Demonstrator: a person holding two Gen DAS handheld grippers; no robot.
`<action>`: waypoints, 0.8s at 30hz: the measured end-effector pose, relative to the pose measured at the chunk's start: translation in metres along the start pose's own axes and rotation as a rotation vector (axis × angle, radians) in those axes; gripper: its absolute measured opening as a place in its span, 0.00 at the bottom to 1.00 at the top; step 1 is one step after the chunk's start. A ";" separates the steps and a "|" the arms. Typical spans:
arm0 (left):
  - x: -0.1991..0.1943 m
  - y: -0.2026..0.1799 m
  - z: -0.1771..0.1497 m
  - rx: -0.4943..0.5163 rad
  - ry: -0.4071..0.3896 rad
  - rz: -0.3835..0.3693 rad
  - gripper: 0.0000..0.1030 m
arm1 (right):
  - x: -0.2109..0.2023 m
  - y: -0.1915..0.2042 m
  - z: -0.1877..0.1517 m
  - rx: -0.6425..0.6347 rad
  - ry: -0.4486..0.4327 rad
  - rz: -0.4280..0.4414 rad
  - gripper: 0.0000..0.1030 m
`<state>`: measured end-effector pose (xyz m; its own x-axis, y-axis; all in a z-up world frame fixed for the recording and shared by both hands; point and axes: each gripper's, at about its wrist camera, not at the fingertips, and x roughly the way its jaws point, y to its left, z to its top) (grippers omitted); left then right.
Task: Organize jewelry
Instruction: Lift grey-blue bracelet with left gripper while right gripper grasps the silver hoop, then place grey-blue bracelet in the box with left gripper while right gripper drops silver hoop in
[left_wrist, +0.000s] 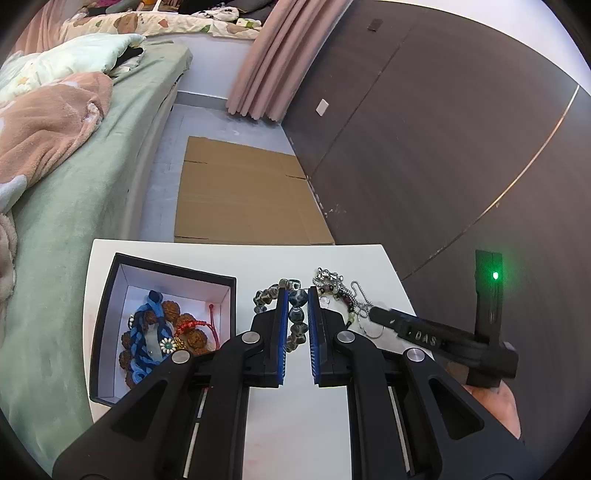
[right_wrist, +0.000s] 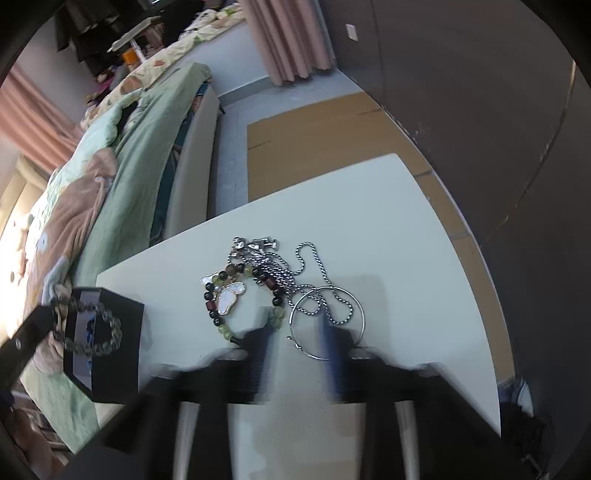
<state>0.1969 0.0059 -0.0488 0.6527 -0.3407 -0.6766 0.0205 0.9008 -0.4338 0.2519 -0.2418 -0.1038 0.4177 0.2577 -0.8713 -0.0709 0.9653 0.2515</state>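
My left gripper (left_wrist: 297, 295) is shut on a dark stone bead bracelet (left_wrist: 296, 316), which hangs between its blue pads beside the open black jewelry box (left_wrist: 110, 295). The box holds a blue braided cord, brown seed beads and a red string. In the right wrist view the bracelet (right_wrist: 92, 325) hangs in front of the box (right_wrist: 118, 350). My right gripper (right_wrist: 295, 325) is open and blurred, low over a pile of jewelry: a butterfly bead bracelet (right_wrist: 231, 299), a silver chain (right_wrist: 314, 280) and a thin silver hoop (right_wrist: 328, 321).
The white table (right_wrist: 406, 240) stands next to a green bed (left_wrist: 74, 221). Flattened cardboard (left_wrist: 240, 192) lies on the floor beyond the table. A dark wardrobe wall (left_wrist: 443, 147) is to the right. The right gripper's body (left_wrist: 424, 336) reaches in over the pile.
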 end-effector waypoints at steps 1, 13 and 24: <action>0.000 0.000 0.001 -0.002 -0.002 -0.002 0.10 | -0.001 0.002 -0.001 -0.018 -0.009 -0.020 0.58; -0.010 0.008 0.008 -0.030 -0.036 -0.020 0.10 | 0.026 0.018 -0.009 -0.149 0.077 -0.102 0.11; -0.039 0.021 0.004 -0.045 -0.078 0.010 0.10 | -0.002 0.027 -0.015 -0.141 0.015 -0.054 0.02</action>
<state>0.1746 0.0389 -0.0289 0.7097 -0.3079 -0.6337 -0.0193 0.8906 -0.4543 0.2354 -0.2155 -0.1017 0.4112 0.2044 -0.8883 -0.1755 0.9741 0.1428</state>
